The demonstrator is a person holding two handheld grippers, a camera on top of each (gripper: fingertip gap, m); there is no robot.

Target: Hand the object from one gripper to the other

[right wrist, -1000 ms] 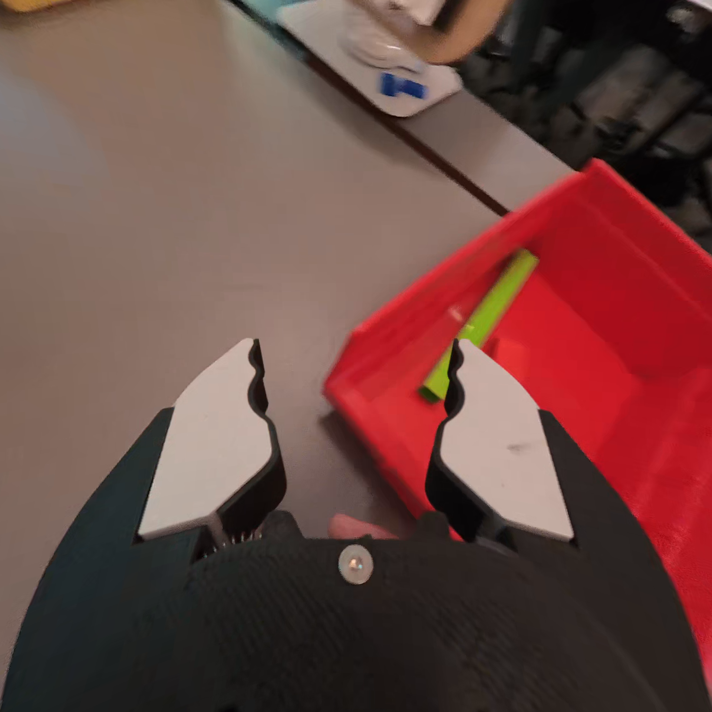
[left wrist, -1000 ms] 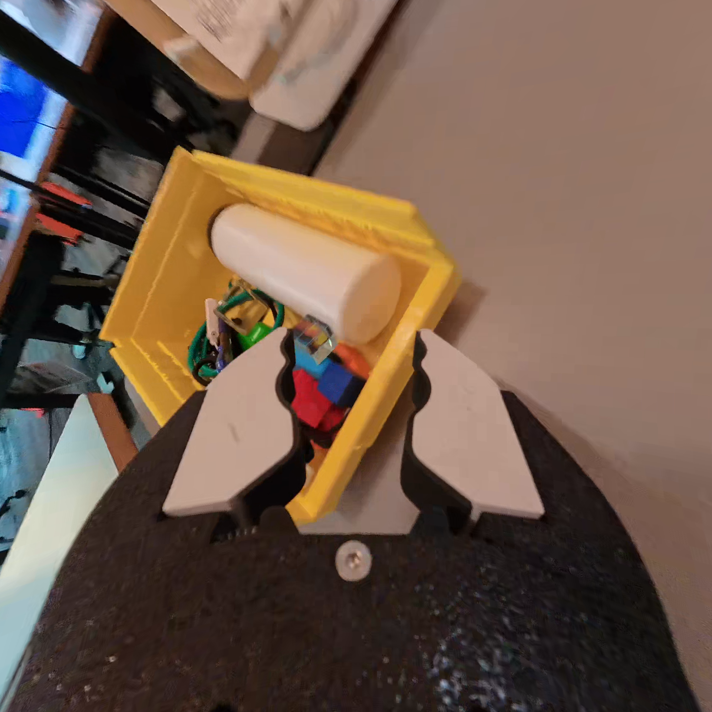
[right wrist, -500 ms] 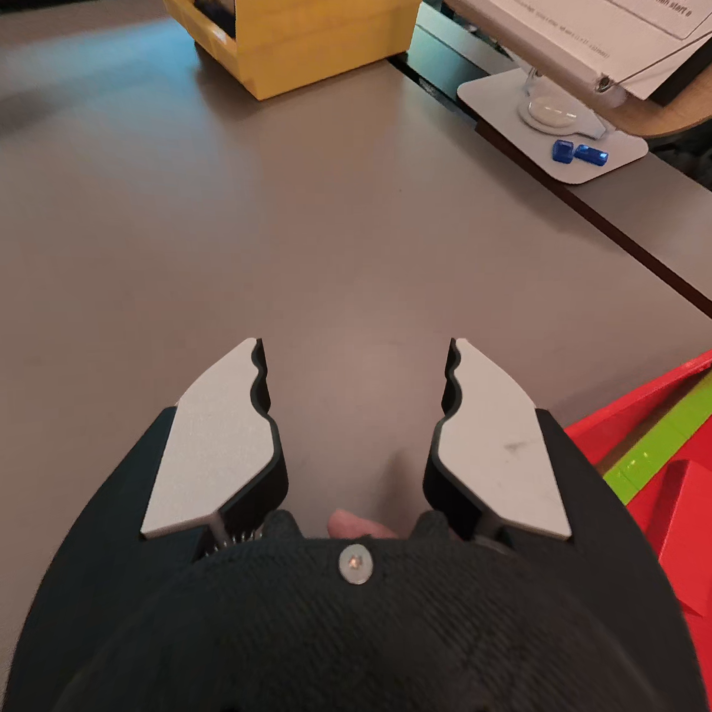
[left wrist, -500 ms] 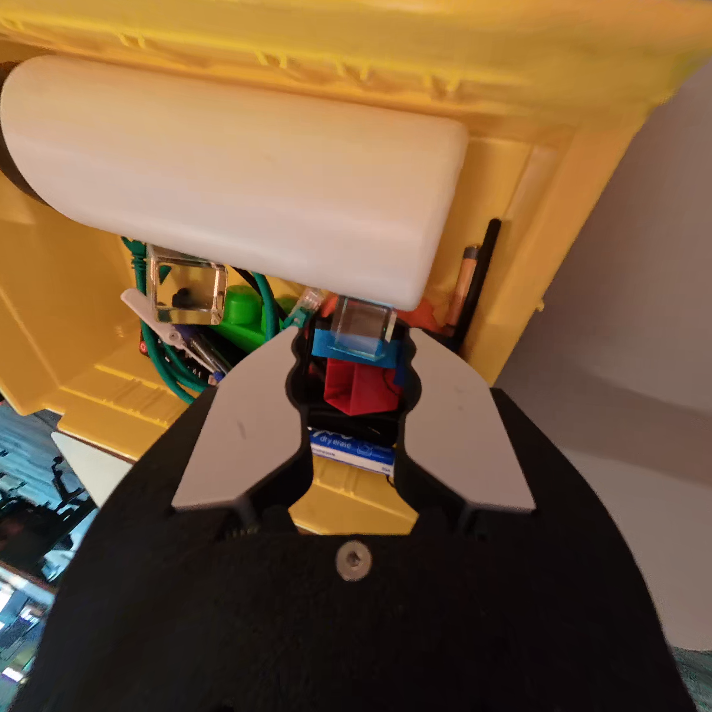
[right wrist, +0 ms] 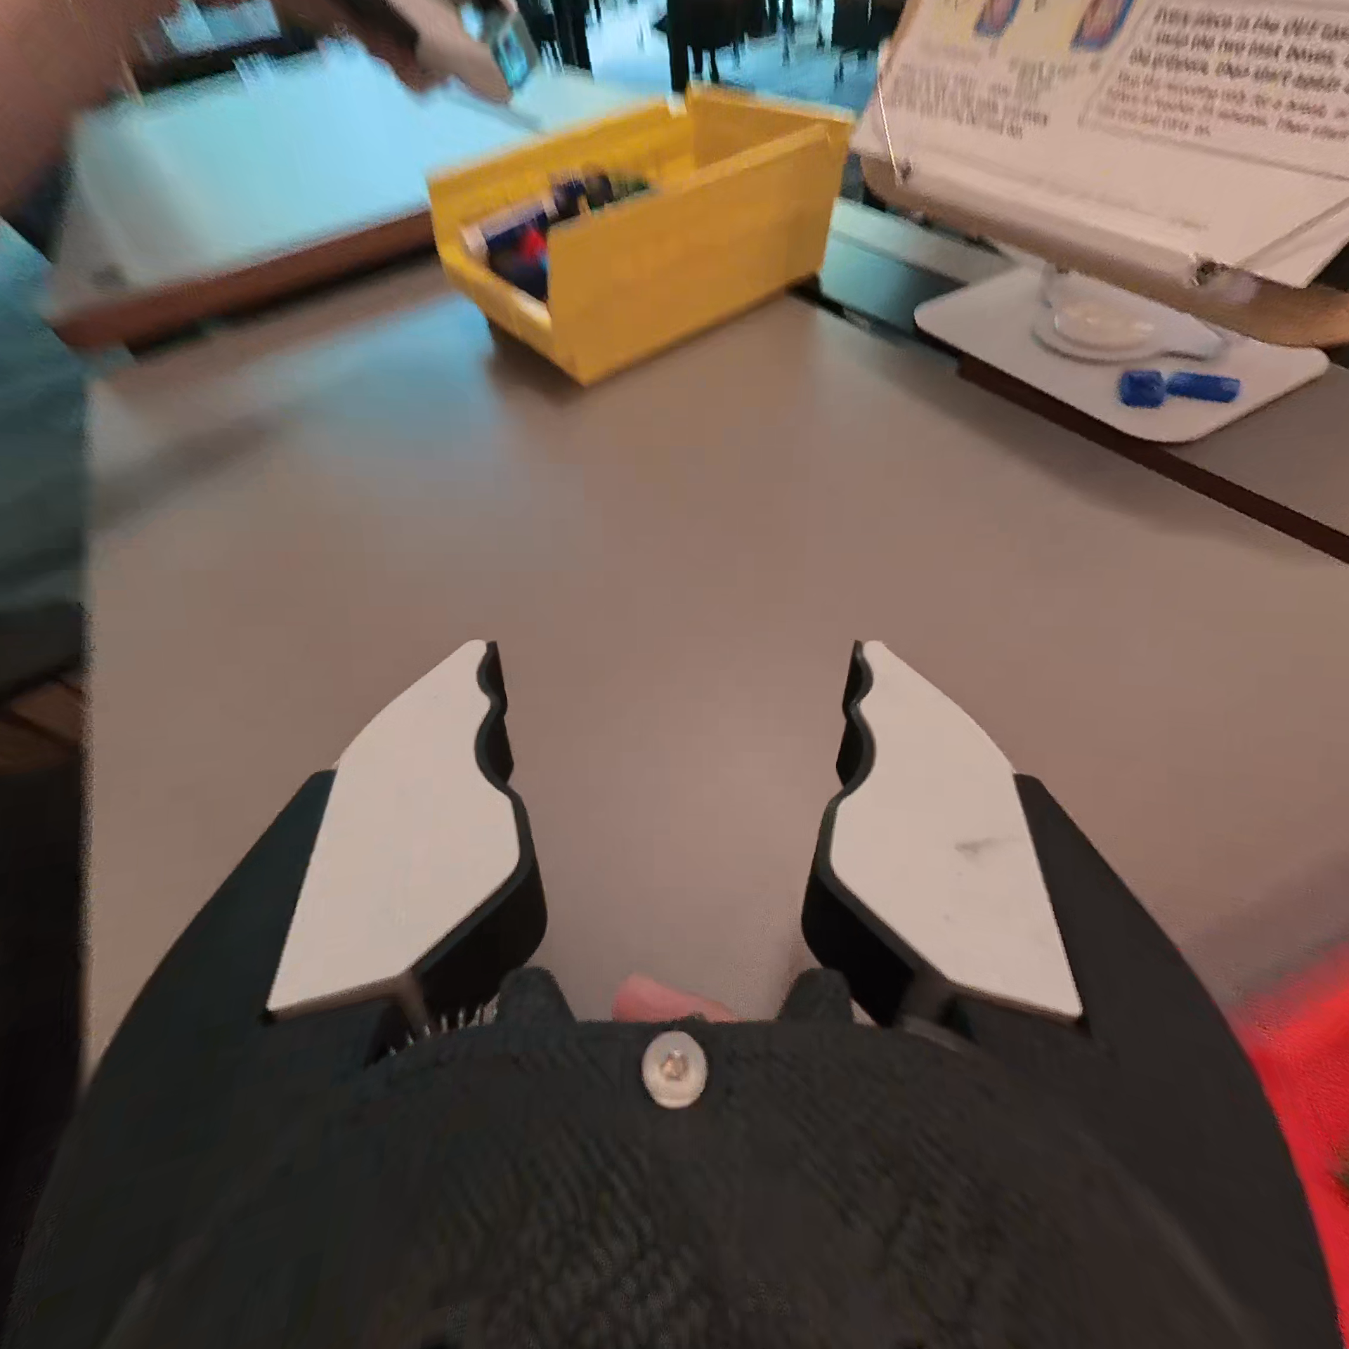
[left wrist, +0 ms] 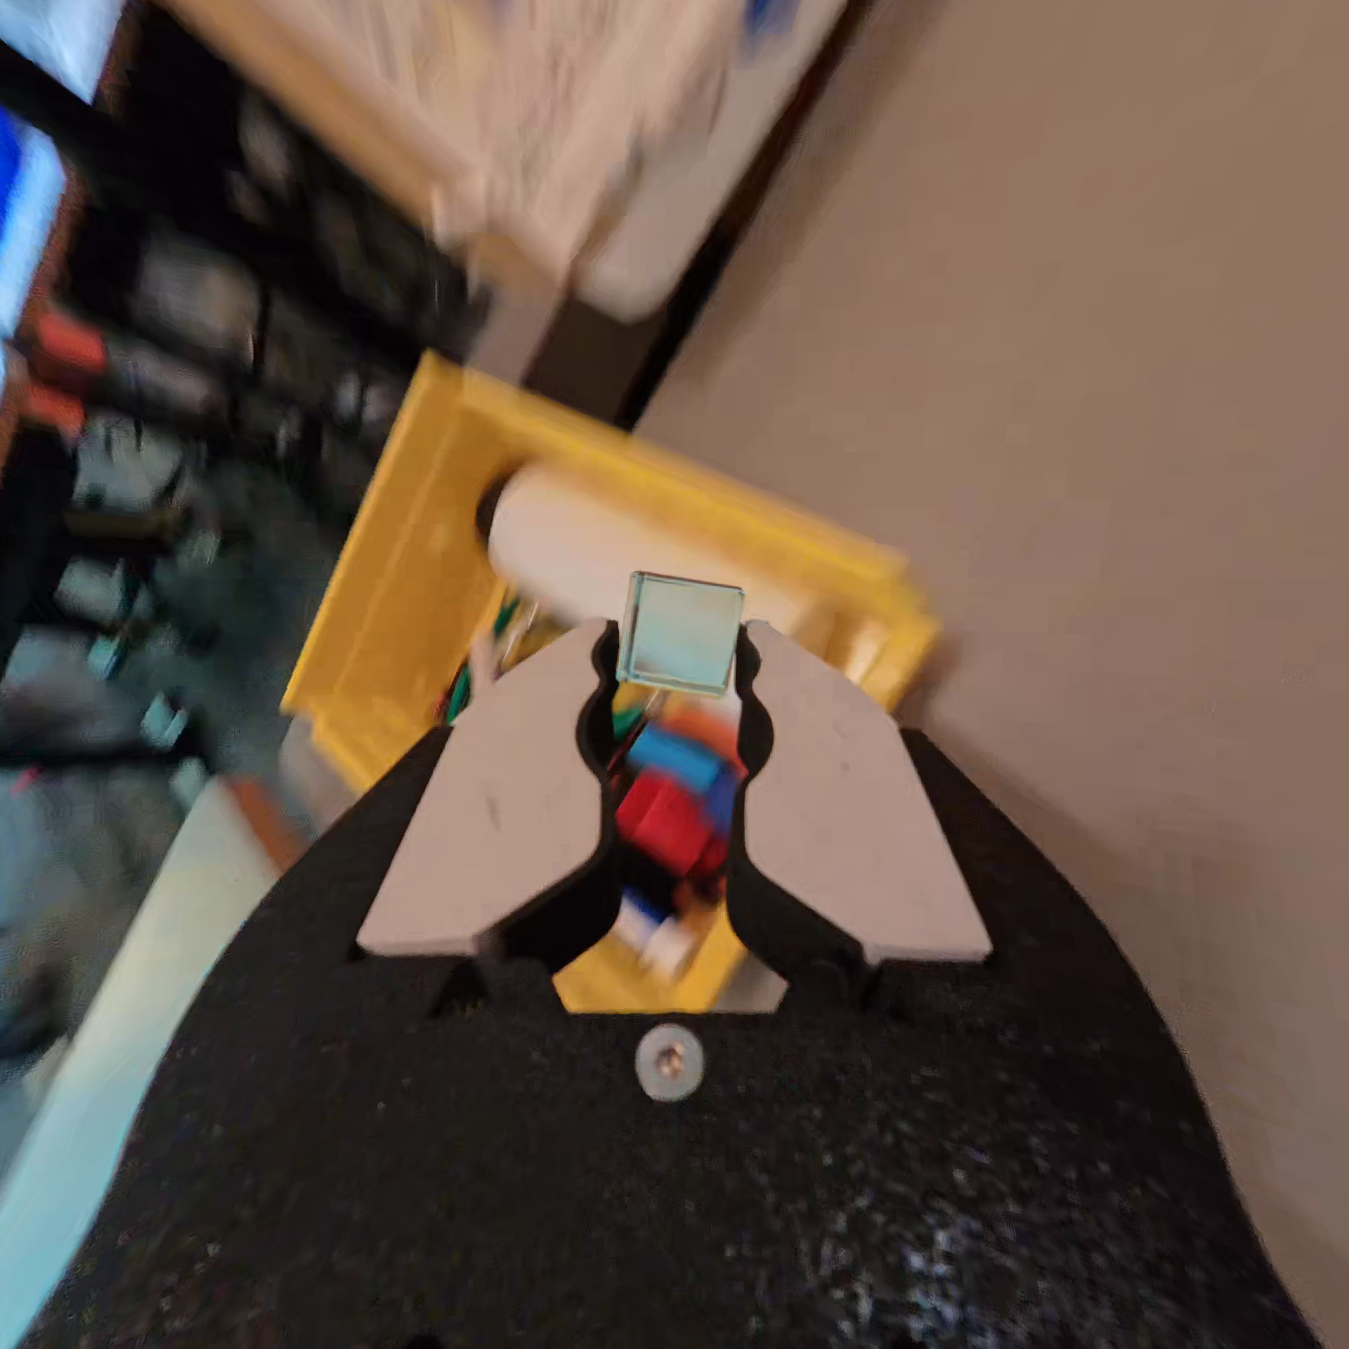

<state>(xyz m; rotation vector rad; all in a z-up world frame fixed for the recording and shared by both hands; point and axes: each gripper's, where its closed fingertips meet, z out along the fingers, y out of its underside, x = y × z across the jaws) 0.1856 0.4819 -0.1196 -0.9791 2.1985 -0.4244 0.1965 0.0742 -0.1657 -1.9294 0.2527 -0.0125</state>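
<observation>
My left gripper (left wrist: 677, 642) is shut on a clear cube (left wrist: 680, 636); both pads press its sides at the fingertips. It holds the cube in the air above the yellow bin (left wrist: 394, 584), which contains a white cylinder (left wrist: 577, 544), coloured blocks (left wrist: 675, 796) and green wire. In the right wrist view the left gripper (right wrist: 467, 58) shows blurred at the top left above the yellow bin (right wrist: 679, 277), with the cube (right wrist: 511, 51) at its tip. My right gripper (right wrist: 675, 657) is open and empty over the bare grey table (right wrist: 693, 511).
A red bin (right wrist: 1307, 1080) sits at the right gripper's lower right edge. A white stand base (right wrist: 1139, 372) with small blue pieces (right wrist: 1175, 387) and a tilted printed board (right wrist: 1131, 109) stands at the back right. A person's sleeve (right wrist: 36, 438) is at the left.
The left jaws closed on the clear cube inside the yellow bin and lifted it out, pulling back from the bin. The right gripper swung left, away from the red bin, staying open.
</observation>
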